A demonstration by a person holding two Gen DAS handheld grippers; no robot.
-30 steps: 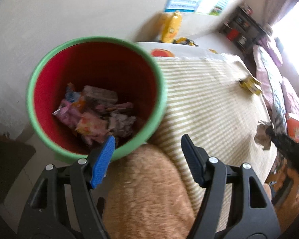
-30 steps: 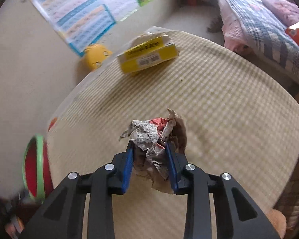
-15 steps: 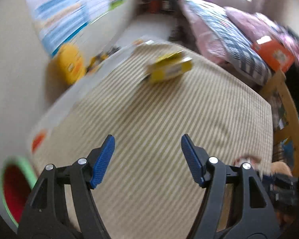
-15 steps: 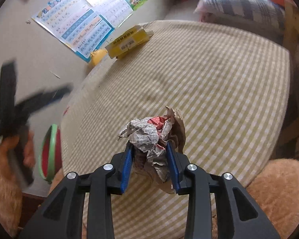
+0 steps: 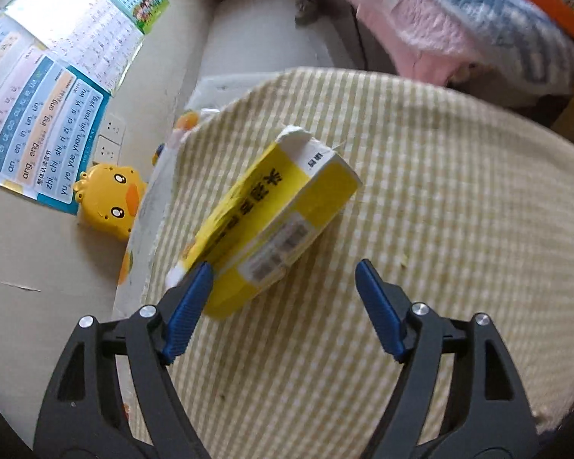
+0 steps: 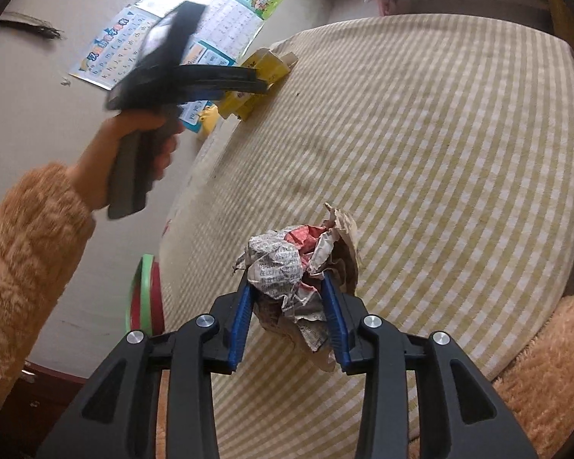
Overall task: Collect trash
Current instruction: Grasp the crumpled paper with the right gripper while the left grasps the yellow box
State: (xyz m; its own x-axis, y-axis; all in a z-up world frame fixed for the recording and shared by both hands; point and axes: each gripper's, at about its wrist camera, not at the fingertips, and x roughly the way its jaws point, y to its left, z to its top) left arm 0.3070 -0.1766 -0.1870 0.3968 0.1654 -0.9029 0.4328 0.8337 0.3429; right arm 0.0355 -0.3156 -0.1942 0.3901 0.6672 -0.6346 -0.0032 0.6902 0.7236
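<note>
A yellow cardboard box (image 5: pixel 271 225) lies near the left edge of the checked tablecloth (image 5: pixel 459 210). My left gripper (image 5: pixel 285 267) hovers just before the box's near end, jaws opening wide, nothing between the pads. In the right wrist view it (image 6: pixel 248 80) shows blurred over the box (image 6: pixel 266 65), held by a hand. My right gripper (image 6: pixel 287 281) holds a crumpled wad of newspaper and brown paper (image 6: pixel 275 260) above the cloth (image 6: pixel 440 153); its jaws are opening slightly, though the pads still touch the wad. The red bin with a green rim (image 6: pixel 143 290) stands beyond the table's left edge.
A yellow duck toy (image 5: pixel 109 201) and a wall chart (image 5: pixel 38 114) sit left of the table by the wall. Bedding (image 5: pixel 459 26) lies beyond the far edge. A furry orange sleeve (image 6: pixel 23 237) reaches in from the left; more orange fur (image 6: pixel 547 363) is at lower right.
My left gripper swung from above the bin across the table to the yellow box and spread its jaws wider. The right gripper kept the paper wad and shifted a little.
</note>
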